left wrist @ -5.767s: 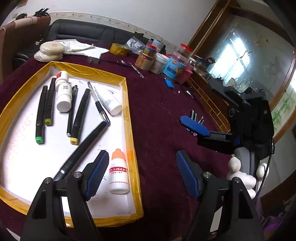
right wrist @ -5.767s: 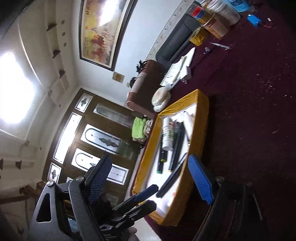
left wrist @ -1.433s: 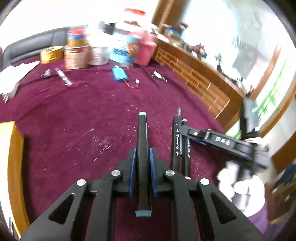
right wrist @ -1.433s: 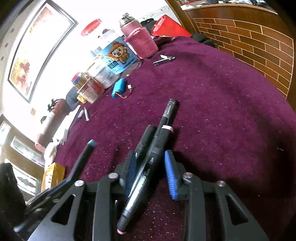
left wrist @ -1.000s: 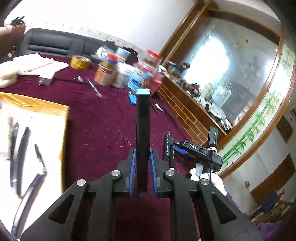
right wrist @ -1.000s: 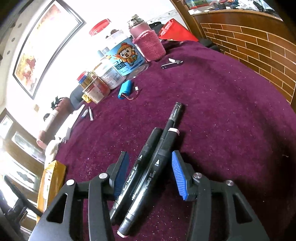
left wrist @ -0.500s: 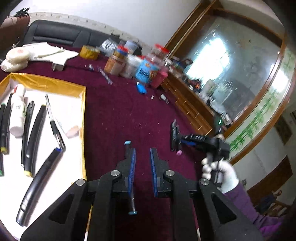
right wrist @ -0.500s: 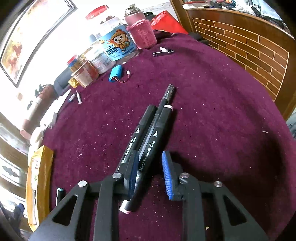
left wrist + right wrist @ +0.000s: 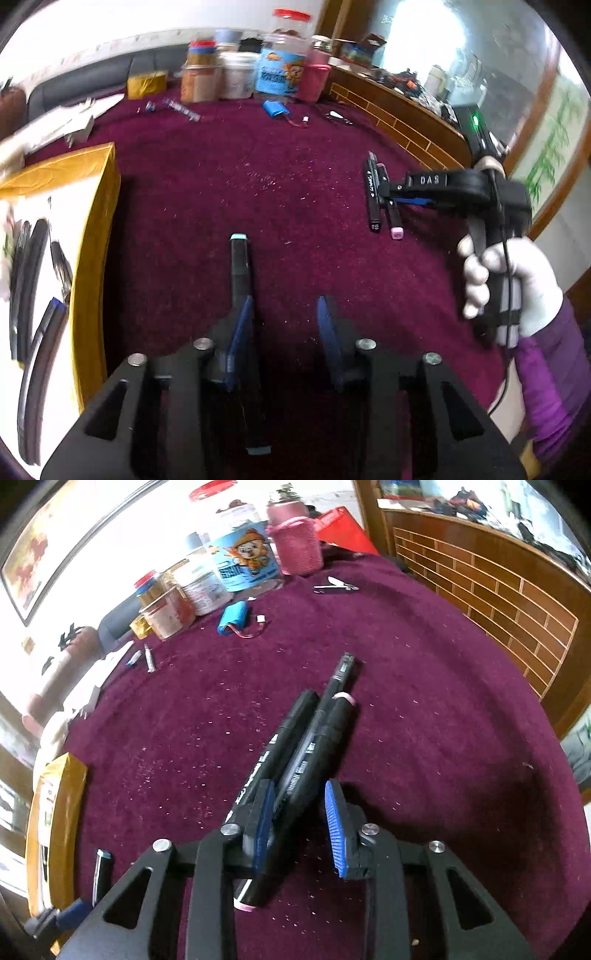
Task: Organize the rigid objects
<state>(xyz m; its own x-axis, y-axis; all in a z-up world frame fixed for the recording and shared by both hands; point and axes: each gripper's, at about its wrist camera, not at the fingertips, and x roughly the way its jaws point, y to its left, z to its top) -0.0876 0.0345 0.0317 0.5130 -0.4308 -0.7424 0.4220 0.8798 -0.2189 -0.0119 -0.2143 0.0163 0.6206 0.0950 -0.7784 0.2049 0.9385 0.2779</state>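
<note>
A black marker with teal caps (image 9: pixel 240 273) lies along the inside of my left gripper's (image 9: pixel 284 306) left pad, low over the maroon cloth. The right pad stands off it, so the jaws are apart. My right gripper (image 9: pixel 298 786) straddles a black marker with a pink end (image 9: pixel 317 753). Its jaws are closing, with the left pad on the marker and a thin gap at the right pad. A second black marker (image 9: pixel 288 727) lies just outside the left finger. A thin dark pen (image 9: pixel 343 668) pokes out beyond them. The left wrist view shows the right gripper (image 9: pixel 388 197) over these markers.
A yellow-rimmed white tray (image 9: pixel 92 221) with several pens sits at the left. Jars and tubs (image 9: pixel 280 70) line the far edge, with a blue battery pack (image 9: pixel 232 614) and nail clipper (image 9: pixel 334 588) in front. A white-gloved hand (image 9: pixel 509 280) holds the right gripper. A wooden brick-patterned rim (image 9: pixel 498 590) curves around the right.
My left gripper came down toward the cloth and its pads spread off the teal-capped marker. My right gripper's jaws narrowed around the pink-ended marker.
</note>
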